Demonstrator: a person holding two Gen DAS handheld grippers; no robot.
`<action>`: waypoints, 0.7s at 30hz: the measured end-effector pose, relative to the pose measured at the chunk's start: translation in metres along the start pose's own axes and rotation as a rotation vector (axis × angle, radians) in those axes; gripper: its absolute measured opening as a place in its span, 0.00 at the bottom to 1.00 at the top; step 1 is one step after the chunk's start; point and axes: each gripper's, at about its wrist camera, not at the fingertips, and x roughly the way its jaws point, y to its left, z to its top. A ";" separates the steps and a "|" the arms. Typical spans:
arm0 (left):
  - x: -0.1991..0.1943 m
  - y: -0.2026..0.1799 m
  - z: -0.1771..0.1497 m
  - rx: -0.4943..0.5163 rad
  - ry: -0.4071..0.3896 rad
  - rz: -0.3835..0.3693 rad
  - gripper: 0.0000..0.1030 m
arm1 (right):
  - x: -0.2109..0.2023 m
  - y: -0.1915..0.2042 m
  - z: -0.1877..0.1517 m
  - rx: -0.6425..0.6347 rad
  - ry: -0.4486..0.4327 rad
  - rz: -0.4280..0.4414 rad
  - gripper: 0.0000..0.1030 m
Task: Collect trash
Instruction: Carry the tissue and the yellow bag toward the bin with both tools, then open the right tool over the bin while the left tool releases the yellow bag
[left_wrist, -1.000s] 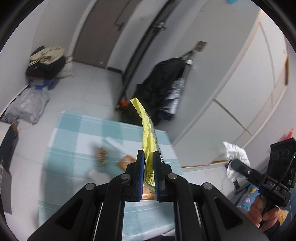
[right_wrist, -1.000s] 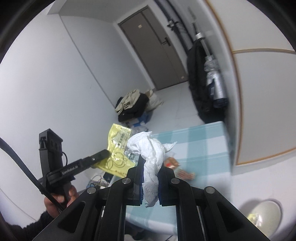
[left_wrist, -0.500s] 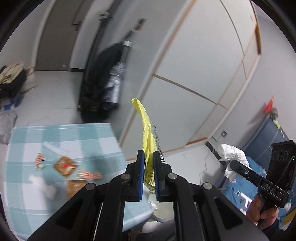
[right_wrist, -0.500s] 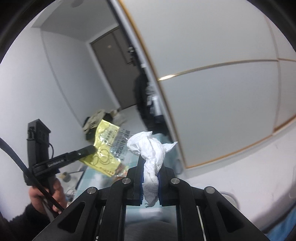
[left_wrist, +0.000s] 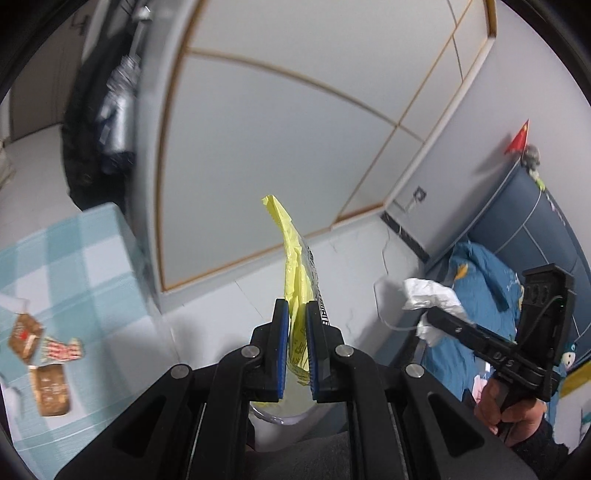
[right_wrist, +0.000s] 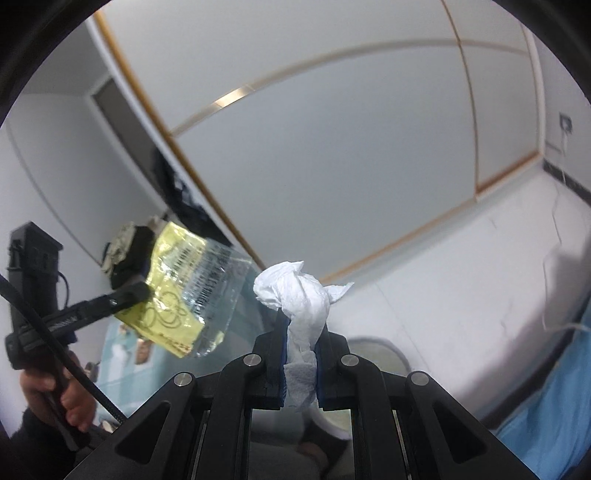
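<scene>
Left gripper (left_wrist: 293, 314) clamped on yellow wrapper (left_wrist: 295, 266), which sticks up out past the fingertips. Right gripper (right_wrist: 302, 326) clamped on crumpled white tissue (right_wrist: 299, 291), bunched above its tips. Both grips same as a second ago. Views have swung: checked tablecloth (left_wrist: 70, 258) with leftover wrappers (left_wrist: 48, 384), earlier ahead of left gripper, now far left; white wardrobe panels (left_wrist: 258, 129) ahead. White bin (right_wrist: 373, 347) just behind right gripper's tips, bed (left_wrist: 487, 295) to right.

White sliding doors (left_wrist: 280, 122); blue bedding (left_wrist: 484, 295); checked tablecloth (left_wrist: 74, 266).
</scene>
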 end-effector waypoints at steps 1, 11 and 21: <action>0.010 -0.001 0.000 0.002 0.023 -0.002 0.05 | 0.007 -0.006 -0.003 0.012 0.019 -0.009 0.10; 0.093 0.001 -0.014 0.000 0.238 0.005 0.05 | 0.095 -0.068 -0.041 0.147 0.252 -0.028 0.10; 0.144 -0.001 -0.026 -0.028 0.370 0.012 0.05 | 0.153 -0.092 -0.072 0.238 0.395 -0.022 0.13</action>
